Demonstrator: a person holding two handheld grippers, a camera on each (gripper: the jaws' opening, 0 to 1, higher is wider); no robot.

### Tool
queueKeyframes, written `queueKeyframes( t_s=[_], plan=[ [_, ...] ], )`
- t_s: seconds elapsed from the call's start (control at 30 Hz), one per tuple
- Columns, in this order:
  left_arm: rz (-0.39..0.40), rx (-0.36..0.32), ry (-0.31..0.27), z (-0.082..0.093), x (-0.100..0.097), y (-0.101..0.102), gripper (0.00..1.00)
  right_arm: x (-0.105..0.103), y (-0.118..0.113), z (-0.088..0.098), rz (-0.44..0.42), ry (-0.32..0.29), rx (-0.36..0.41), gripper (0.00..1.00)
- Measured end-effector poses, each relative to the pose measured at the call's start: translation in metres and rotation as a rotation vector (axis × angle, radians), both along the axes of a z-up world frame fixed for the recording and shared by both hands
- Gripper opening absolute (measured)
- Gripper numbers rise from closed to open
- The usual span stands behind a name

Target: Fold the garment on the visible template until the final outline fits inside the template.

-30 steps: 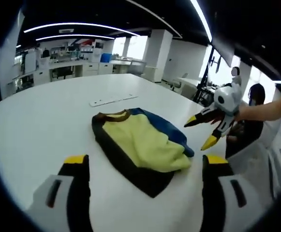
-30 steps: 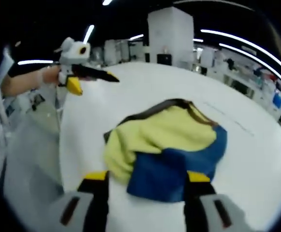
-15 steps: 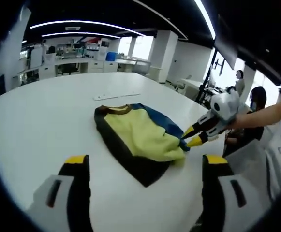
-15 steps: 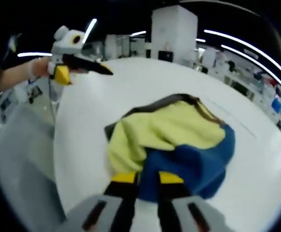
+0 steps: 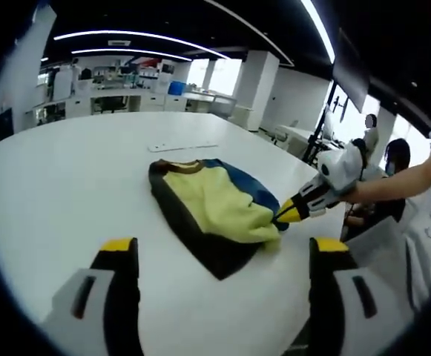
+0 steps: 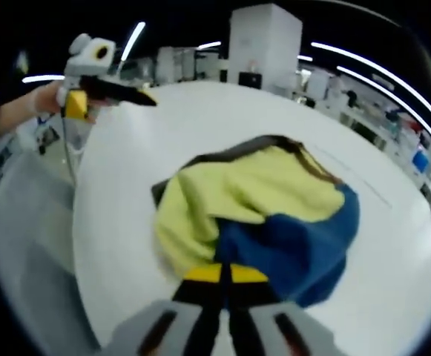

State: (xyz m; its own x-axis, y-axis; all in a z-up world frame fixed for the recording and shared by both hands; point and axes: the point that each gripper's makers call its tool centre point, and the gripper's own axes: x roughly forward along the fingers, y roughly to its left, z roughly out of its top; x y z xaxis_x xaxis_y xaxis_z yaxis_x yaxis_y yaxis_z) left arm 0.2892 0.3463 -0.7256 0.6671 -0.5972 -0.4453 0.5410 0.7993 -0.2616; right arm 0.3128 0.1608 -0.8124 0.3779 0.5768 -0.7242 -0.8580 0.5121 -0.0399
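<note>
The garment (image 5: 211, 204) lies bunched on the white surface (image 5: 67, 185) – yellow panel up, blue along one side, dark trim at the edge. In the left gripper view, the right tool (image 5: 284, 213) reaches in from the side, tips pinching the blue-and-yellow corner of the garment. The right gripper view confirms it – jaws pressed together on the blue fabric (image 6: 289, 248). The left tool (image 5: 222, 256) hangs back with jaws spread wide, well apart from the cloth, and shows raised over the surface's far edge in the right gripper view (image 6: 107, 93)
</note>
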Motion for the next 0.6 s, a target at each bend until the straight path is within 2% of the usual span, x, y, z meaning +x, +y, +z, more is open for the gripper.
queueKeyframes(
  t_s=[0.2, 0.37, 0.5, 0.6],
  plan=[
    [0.006, -0.010, 0.002, -0.001, -0.001, -0.002, 0.92, 0.009, -0.005, 0.036, -0.037, 0.000, 0.079, 0.00],
    [-0.004, -0.015, 0.002, -0.001, 0.001, -0.007, 0.91, 0.028, -0.015, 0.070, -0.082, -0.033, 0.128, 0.00],
    [-0.011, -0.020, 0.001, -0.002, 0.002, -0.010, 0.91, 0.051, -0.030, 0.085, -0.151, -0.049, 0.168, 0.00],
    [-0.014, -0.022, 0.004, -0.004, 0.004, -0.011, 0.91, 0.061, -0.042, 0.085, -0.188, -0.060, 0.162, 0.00]
  ],
)
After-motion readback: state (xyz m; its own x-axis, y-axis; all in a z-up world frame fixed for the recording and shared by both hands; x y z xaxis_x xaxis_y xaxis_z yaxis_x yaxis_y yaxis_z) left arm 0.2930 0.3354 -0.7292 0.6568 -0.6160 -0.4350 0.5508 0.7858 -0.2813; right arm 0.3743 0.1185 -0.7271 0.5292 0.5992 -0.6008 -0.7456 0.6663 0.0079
